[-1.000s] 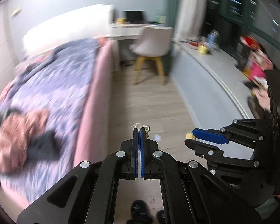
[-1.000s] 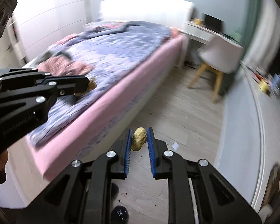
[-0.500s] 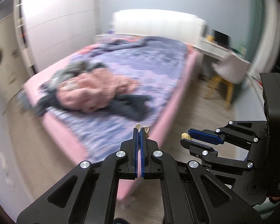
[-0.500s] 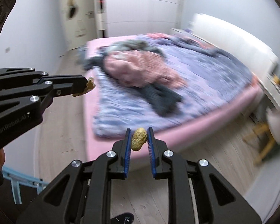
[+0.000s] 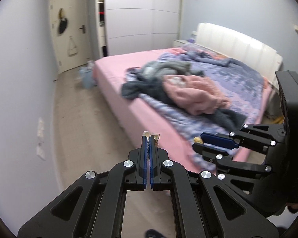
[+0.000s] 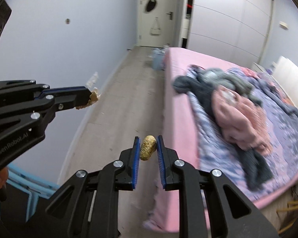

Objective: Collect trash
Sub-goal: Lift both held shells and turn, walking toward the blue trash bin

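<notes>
At lower centre, the right gripper [image 6: 147, 147] pinched a bumpy tan peanut shell [image 6: 147, 147]. Only the right view showed the left gripper [image 5: 148, 138] clamping crumpled shell scraps [image 6: 93, 97] clearly. Beyond lay the pink bed [image 5: 117, 75].

I am reading one marking only: "GenRobot.AI", in pale raised letters along the black body of my left gripper [image 6: 88, 98], at the near left of the right wrist view. Nothing else is reading clearly.
</notes>
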The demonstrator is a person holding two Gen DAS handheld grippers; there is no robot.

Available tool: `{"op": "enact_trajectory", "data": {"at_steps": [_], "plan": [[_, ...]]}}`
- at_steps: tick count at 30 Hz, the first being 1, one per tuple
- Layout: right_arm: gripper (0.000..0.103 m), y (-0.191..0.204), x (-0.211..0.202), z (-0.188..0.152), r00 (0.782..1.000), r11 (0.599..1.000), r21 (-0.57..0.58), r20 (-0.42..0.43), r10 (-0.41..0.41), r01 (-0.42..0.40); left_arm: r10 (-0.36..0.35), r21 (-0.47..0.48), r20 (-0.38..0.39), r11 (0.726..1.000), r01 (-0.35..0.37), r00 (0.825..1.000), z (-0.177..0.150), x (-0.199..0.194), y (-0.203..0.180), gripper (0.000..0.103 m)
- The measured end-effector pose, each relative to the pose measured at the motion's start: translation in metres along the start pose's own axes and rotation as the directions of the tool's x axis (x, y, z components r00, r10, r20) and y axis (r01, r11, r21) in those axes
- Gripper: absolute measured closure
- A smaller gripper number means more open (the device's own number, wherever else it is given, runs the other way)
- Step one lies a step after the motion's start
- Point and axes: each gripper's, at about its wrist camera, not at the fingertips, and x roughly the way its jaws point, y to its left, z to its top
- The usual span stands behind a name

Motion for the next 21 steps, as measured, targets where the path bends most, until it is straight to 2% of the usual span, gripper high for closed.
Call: {"op": "enact_trajectory", "data": {"at_steps": [3,6,12,16,21], "plan": [[0.085,0.030,0.029,0.036,0.998,0.998,-0.029,-0.010,0.054,-0.054,0.058,-0.067,0.002,0.996,-0.057,0.998,0.006,-0.002,0.061,0.103],[0.085,0.051,0.052,0.063,0.996,0.993,-0.078,-0.013,0.092,-0.092,0.101,-0.118,-0.002,0.988,-0.100,0.995,0.011,0.003,0.101,0.103],[0.085,0.073,0.115,0.126,0.991,0.982,-0.129,-0.010,0.135,-0.135,0.140,-0.190,-0.023,0.971,-0.142,0.990,0.036,0.042,0.158,0.102],[0.085,0.065,0.165,0.178,0.986,0.978,-0.130,-0.002,0.165,-0.164,0.167,-0.199,-0.023,0.965,-0.168,0.986,0.075,0.086,0.194,0.103],[0.085,0.047,0.220,0.255,0.978,0.968,-0.145,-0.012,0.207,-0.206,0.187,-0.188,-0.040,0.963,-0.191,0.982,0.140,0.138,0.230,0.102]]}}
